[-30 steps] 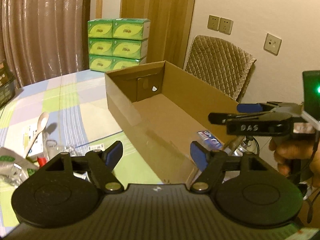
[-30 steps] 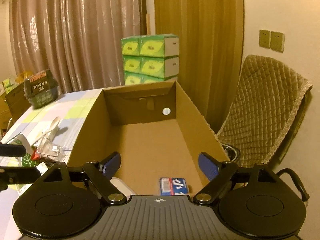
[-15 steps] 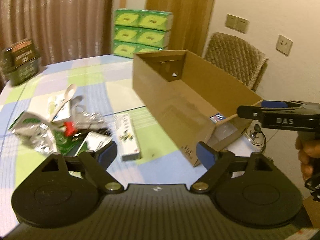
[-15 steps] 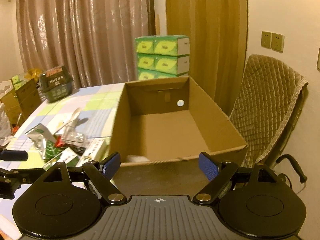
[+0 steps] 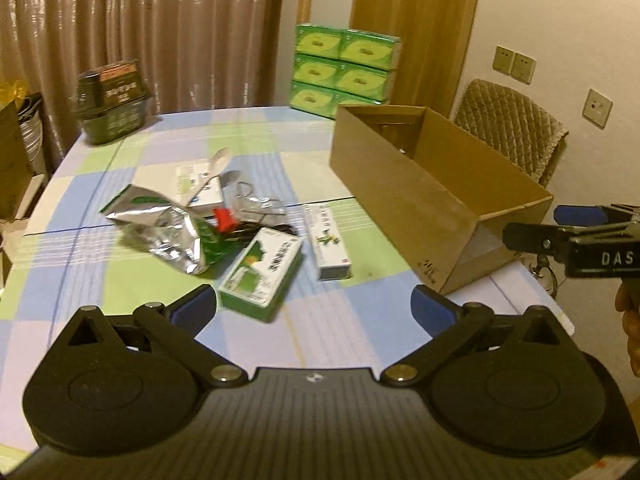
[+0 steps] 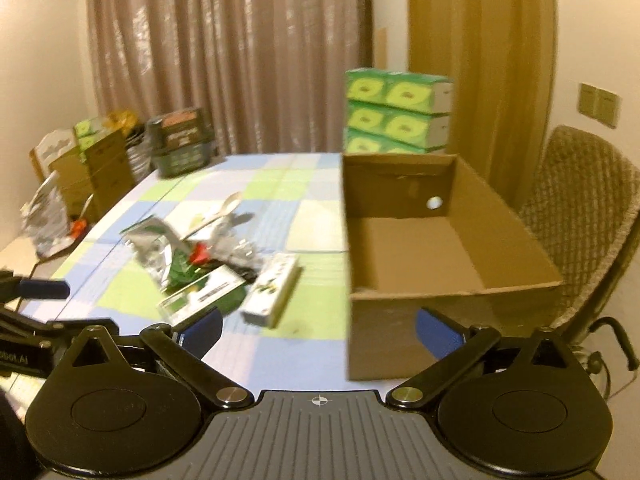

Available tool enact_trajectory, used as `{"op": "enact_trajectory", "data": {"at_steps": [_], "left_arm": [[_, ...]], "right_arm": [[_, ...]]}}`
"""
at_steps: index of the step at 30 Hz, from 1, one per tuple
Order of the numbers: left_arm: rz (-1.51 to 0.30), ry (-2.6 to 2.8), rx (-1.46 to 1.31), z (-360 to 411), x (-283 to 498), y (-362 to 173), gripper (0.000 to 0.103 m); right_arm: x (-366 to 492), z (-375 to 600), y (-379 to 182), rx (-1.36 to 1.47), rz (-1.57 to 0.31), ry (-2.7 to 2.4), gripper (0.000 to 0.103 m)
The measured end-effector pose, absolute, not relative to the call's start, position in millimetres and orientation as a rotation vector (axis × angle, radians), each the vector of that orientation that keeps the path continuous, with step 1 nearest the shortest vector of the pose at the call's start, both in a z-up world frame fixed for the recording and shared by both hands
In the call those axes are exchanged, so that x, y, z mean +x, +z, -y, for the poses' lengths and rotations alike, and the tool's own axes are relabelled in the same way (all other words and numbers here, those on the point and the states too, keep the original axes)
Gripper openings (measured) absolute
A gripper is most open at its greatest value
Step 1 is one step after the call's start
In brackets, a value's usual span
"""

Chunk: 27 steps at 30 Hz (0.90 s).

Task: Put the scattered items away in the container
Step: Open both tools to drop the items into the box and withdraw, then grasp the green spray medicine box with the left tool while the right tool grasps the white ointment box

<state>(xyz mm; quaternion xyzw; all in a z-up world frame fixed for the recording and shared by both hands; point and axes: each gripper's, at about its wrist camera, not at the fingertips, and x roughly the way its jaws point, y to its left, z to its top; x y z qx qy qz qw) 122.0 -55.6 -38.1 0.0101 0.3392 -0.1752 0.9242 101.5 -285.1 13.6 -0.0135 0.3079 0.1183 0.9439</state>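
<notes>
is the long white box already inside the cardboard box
No, the long white box lies on the checked tablecloth left of the cardboard box, beside the green box.

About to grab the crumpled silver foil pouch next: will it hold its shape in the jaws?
Probably not: the silver foil pouch looks creased and half-collapsed, so likely floppy and light. Its shiny film may slip, and it overlaps the red clip, which could drag along.
</notes>
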Motion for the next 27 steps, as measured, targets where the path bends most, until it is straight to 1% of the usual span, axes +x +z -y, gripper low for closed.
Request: {"op": "enact_trajectory", "data": {"at_steps": [7,14,24,27], "left_arm": [[-0.720,-0.337,0.054,29,122,-44,0.102],[-0.745,-0.355,0.138,20,143,-53,0.102],[-0.836,-0.440,0.245,22,196,-97,0.101],[-0.849,-0.471,0.259,27,212,-107,0.100]], "right_arm": [[105,260,-4,-0.055,-0.690,0.310,0.101],[117,246,-18,-0.064,-0.734,0.324,0.101],[149,232,-45,-0.047,-0.787,0.313,0.100],[160,230,-52,-0.030,-0.801,0.307,0.100]]}}
